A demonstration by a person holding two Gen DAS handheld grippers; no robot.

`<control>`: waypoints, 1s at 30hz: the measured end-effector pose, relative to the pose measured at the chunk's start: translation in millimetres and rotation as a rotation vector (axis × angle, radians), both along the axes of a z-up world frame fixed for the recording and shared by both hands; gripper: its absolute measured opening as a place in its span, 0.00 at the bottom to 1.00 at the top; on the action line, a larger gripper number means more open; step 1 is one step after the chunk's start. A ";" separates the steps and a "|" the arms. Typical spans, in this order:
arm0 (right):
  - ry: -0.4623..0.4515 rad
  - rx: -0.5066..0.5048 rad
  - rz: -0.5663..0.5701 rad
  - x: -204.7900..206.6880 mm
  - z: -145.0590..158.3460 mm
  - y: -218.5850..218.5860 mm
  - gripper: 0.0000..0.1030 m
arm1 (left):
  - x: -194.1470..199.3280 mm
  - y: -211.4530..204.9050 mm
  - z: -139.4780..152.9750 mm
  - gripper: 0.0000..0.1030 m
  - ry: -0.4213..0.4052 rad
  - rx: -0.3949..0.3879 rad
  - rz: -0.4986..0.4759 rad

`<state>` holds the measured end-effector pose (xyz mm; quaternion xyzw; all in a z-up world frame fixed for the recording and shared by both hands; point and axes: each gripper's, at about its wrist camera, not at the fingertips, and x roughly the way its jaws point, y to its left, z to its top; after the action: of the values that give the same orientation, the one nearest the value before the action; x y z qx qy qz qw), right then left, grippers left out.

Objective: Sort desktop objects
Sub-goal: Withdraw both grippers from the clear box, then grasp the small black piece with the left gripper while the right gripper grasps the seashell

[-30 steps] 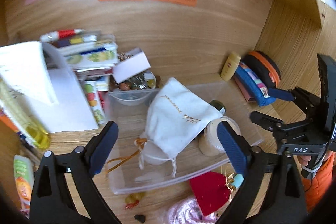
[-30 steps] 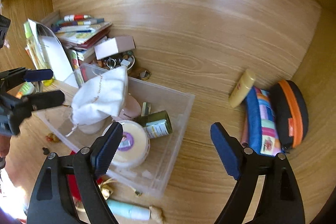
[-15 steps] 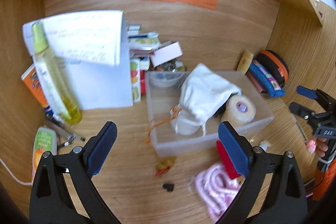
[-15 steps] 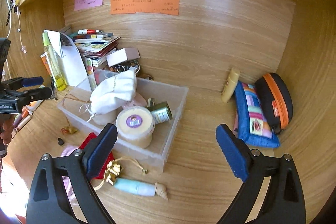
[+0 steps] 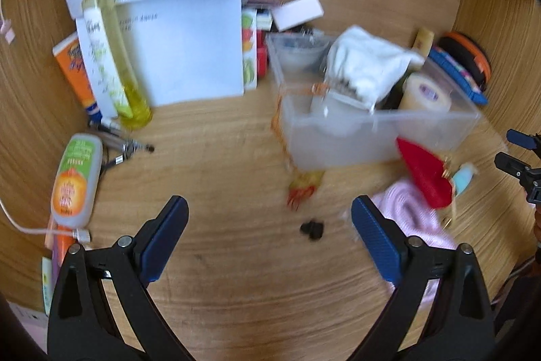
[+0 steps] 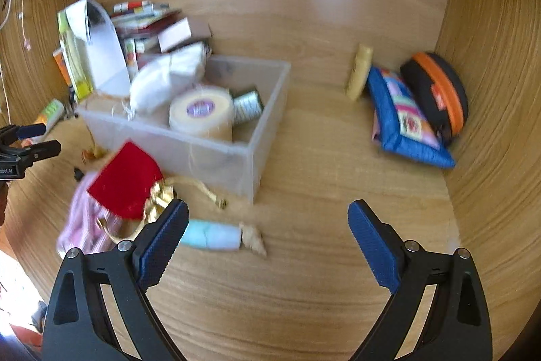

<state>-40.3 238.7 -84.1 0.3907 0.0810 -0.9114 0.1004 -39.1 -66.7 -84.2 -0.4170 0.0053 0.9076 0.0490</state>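
Observation:
A clear plastic bin (image 5: 358,141) (image 6: 250,154) stands on the wooden desk, holding a white drawstring pouch (image 5: 365,66) (image 6: 165,80), a roll of tape (image 6: 203,114) and a small green jar (image 6: 248,105). In front of it lie a red velvet pouch (image 6: 125,181) (image 5: 426,175), a pink knitted piece (image 5: 405,212) (image 6: 84,219), a pale blue tube (image 6: 213,234) and a small black bit (image 5: 312,229). My left gripper (image 5: 268,222) is open above bare desk, short of these. My right gripper (image 6: 267,224) is open with nothing between its fingers, the blue tube by its left fingertip.
Left of the bin stand papers (image 5: 182,32), a yellow spray bottle (image 5: 111,53), an orange tube (image 5: 76,73) and a green-orange tube (image 5: 76,178). Books are stacked behind. At the right lie a blue pouch (image 6: 405,120), an orange-black case (image 6: 439,93) and a cream tube (image 6: 358,71).
Both grippers have drawn back from the bin toward the desk's front and tipped downward; the bin now sits farther off and the loose items in front have come into view. Both stay open.

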 end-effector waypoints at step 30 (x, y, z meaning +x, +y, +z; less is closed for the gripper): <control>-0.113 -0.023 0.103 -16.1 -51.0 9.5 0.35 | -8.0 30.8 -38.2 0.31 -0.034 -0.046 -0.089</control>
<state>-56.4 248.2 -135.1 0.4359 0.0850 -0.8823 0.1561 -47.1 -35.9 -122.3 -0.4328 0.0438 0.8969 0.0798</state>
